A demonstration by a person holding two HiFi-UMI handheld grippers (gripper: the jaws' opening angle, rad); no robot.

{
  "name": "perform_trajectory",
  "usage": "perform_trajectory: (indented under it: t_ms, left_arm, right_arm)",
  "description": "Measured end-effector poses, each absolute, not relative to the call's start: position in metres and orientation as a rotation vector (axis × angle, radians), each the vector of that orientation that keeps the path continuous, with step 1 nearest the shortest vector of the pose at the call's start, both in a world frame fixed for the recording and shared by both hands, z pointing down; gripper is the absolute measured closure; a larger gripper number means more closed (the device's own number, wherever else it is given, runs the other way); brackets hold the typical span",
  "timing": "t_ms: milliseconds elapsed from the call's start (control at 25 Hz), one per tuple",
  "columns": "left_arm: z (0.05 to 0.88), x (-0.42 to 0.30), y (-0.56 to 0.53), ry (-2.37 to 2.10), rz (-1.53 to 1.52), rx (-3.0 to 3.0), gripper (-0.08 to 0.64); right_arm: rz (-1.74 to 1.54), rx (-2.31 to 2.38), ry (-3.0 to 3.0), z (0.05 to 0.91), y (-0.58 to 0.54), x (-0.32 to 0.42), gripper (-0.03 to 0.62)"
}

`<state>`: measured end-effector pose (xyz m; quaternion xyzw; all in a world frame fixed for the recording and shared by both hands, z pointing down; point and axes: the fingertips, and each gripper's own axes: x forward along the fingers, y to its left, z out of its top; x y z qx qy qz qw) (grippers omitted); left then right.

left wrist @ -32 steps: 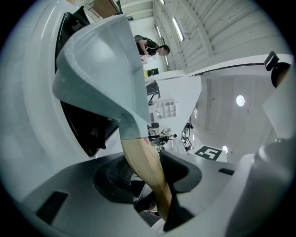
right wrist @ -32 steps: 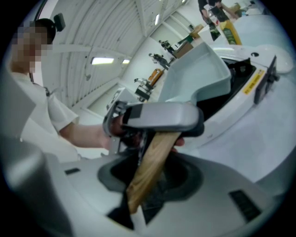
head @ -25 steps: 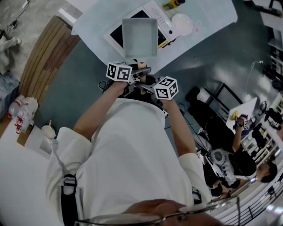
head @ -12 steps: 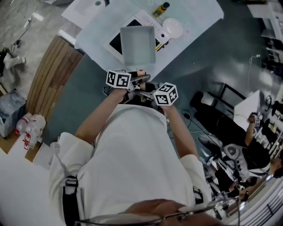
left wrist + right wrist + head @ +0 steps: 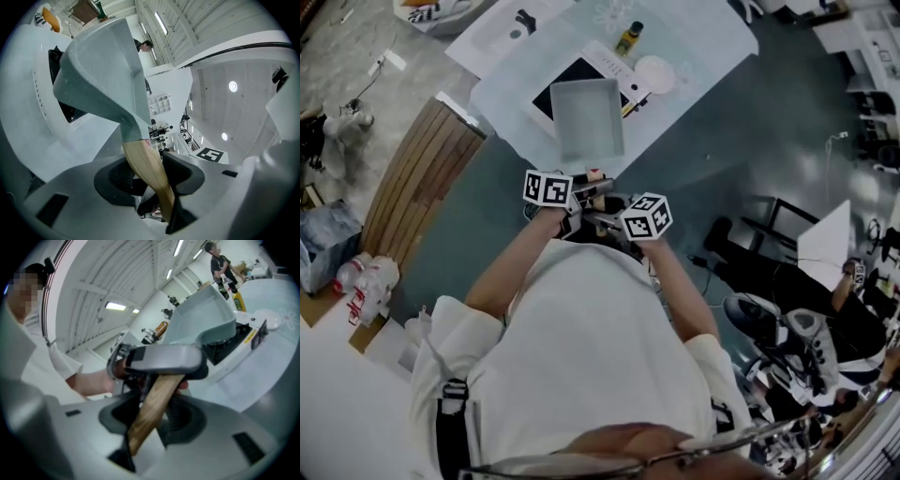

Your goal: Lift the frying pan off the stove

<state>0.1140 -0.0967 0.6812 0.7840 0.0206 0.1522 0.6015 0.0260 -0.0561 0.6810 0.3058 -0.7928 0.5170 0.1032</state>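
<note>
Already the lift looks mostly done. Nearest the person, the left gripper (image 5: pixel 152 169) has its jaws clamped on the pan's wooden handle (image 5: pixel 140 157). The right gripper (image 5: pixel 154 414) is closed on that same handle, a little further back along it. Neither grip shows a gap between pad and wood.

Beyond the two grippers, the frying pan (image 5: pixel 589 117), a square grey one, is held up in the air. In the head view its near part hangs out past the near edge of the table (image 5: pixel 703 37) and its far part covers some of the stove (image 5: pixel 548 89). In the right gripper view, open space shows between the pan's underside and the black stove top. I judge from this that the pan is clear of the stove and no longer resting on it. What seems left is little: carrying it fully away from above the stove, or setting it down somewhere, though the task sentence asks for no more than the lift.

The stove lies by the table's near edge. Further back stand a small bottle (image 5: pixel 628 37) and a round white dish (image 5: pixel 654 73), towards the middle of the table.

Counted: two grippers, one pan with one handle, one stove, one bottle, one dish.
</note>
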Motion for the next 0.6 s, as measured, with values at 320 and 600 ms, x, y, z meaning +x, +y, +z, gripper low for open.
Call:
perform_trajectory:
  t_ms: [320,600]
  left_arm:
    - [0.659,0.096,-0.042,0.015,0.298,1.84,0.36]
    - [0.639,0.069,-0.001,-0.019,0.276,1.885,0.36]
  right_arm:
    - [1.46,0.859,-2.369,0.661,0.003,0.01,0.405]
    - [1.399,0.818,-2.412,0.643,0.047,-0.016,0.403]
